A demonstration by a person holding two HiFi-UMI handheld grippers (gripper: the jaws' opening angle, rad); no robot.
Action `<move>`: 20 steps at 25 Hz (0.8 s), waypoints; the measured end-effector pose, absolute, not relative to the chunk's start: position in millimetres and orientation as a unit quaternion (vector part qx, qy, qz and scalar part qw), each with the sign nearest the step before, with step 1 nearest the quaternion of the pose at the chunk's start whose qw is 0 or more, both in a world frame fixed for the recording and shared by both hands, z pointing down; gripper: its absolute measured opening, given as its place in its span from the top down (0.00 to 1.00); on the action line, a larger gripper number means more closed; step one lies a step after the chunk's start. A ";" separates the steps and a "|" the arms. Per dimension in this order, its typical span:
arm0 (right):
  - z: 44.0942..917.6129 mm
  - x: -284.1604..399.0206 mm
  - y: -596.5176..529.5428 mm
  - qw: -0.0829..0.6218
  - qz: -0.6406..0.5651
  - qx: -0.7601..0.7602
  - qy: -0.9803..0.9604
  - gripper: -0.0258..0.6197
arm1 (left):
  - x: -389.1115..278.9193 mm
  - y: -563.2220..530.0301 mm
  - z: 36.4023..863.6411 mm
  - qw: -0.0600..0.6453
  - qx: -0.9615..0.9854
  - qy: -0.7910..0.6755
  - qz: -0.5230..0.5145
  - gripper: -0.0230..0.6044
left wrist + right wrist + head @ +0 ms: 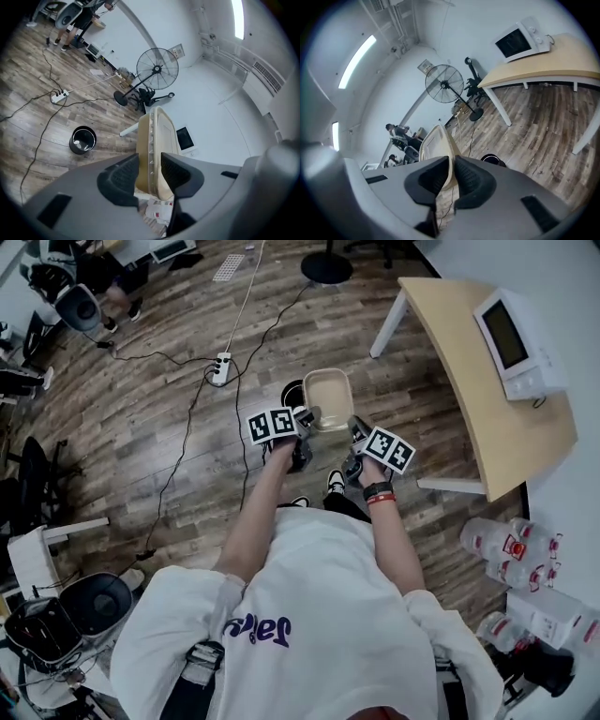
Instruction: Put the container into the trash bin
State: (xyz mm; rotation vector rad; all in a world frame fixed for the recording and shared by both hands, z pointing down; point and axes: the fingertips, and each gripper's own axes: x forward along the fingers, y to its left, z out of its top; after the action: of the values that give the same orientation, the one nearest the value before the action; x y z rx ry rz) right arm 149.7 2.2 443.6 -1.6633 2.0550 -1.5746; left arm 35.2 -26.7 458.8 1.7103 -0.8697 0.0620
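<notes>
A beige plastic container [328,395] hangs over the wooden floor in front of me, held from both sides. My left gripper [307,418] is shut on its left rim, and my right gripper [354,430] is shut on its right rim. In the left gripper view the container [157,136] stands edge-on between the jaws of the left gripper [150,174]. The right gripper [451,174] pinches the thin edge of the container [435,143]. A small black trash bin [292,392] stands on the floor just beyond, partly hidden by the container. The bin [83,139] [493,161] shows in both gripper views.
A light wooden table [487,399] with a microwave [518,329] stands to the right. A power strip [221,368] and cables lie on the floor to the left. A standing fan [157,70] is by the far wall. Several bottles [511,545] sit at the lower right.
</notes>
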 end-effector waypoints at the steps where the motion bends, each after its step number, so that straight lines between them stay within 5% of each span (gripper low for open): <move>1: 441.0 148.2 -7.9 0.021 -0.509 -0.529 0.679 0.88 | 33.2 -33.4 455.7 0.570 0.727 -0.381 0.021 0.70; 20: 503.7 155.4 -76.7 -0.027 -0.581 -0.443 0.682 0.88 | 35.1 -67.9 499.5 0.597 0.651 -0.467 -0.051 0.70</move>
State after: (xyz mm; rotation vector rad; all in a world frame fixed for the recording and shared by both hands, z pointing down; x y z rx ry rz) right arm 155.4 -76.7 503.7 -1.4155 2.1809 -1.8564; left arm 35.1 -67.9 499.5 1.5101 -1.0847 -0.1187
